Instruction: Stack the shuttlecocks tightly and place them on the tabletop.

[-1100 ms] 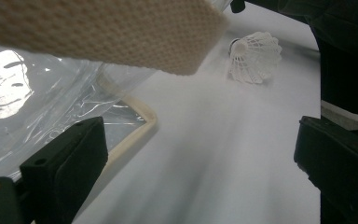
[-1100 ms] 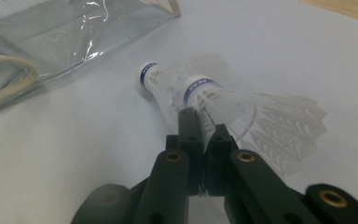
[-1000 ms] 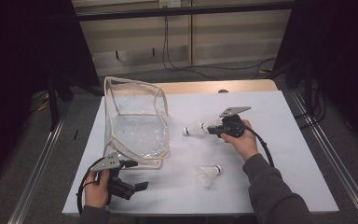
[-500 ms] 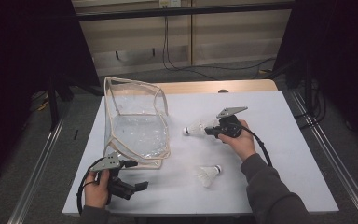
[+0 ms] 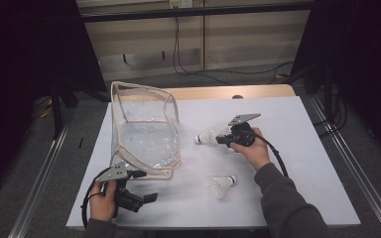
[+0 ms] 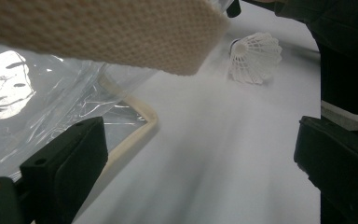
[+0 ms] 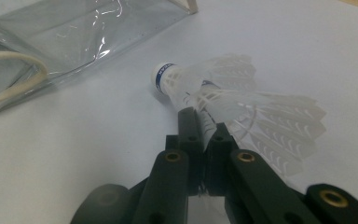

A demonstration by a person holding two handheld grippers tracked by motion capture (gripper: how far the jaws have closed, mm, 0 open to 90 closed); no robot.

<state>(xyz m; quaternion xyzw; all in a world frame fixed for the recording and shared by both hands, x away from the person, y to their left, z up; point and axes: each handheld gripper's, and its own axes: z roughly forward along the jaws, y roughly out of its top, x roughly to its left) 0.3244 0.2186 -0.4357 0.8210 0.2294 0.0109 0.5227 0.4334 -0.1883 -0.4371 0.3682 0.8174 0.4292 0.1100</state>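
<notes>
At the near left corner of the white table (image 5: 297, 119), the left gripper (image 5: 146, 199) lay low in the person's left hand (image 5: 101, 203), its jaws standing wide apart with nothing between them. In the left gripper view those jaws framed bare tabletop, with the beige-trimmed corner of the clear bag (image 6: 42, 93) just beyond the left jaw.

The bag (image 5: 144, 134) stood on the left half of the table, just behind the left gripper, its clear plastic walls edged in beige trim and its mouth open toward the top. A woven beige strap (image 6: 98, 32) crossed the top of the left gripper view.

Right of the bag, near the middle of the table, the right gripper (image 5: 221, 140) pointed left toward the bag, held in the person's right hand (image 5: 250, 148). Its jaws were closed tight on the feathered skirt of a white shuttlecock (image 5: 207, 137), whose cork head with a blue band pointed away from the gripper toward the bag, a short way off from it. In the right gripper view the shuttlecock (image 7: 214, 88) sat just above the table.

A second shuttlecock (image 5: 223, 184) lay on its side on the table nearer the person, apart from both grippers, beside the grey sleeve (image 5: 287, 203).
</notes>
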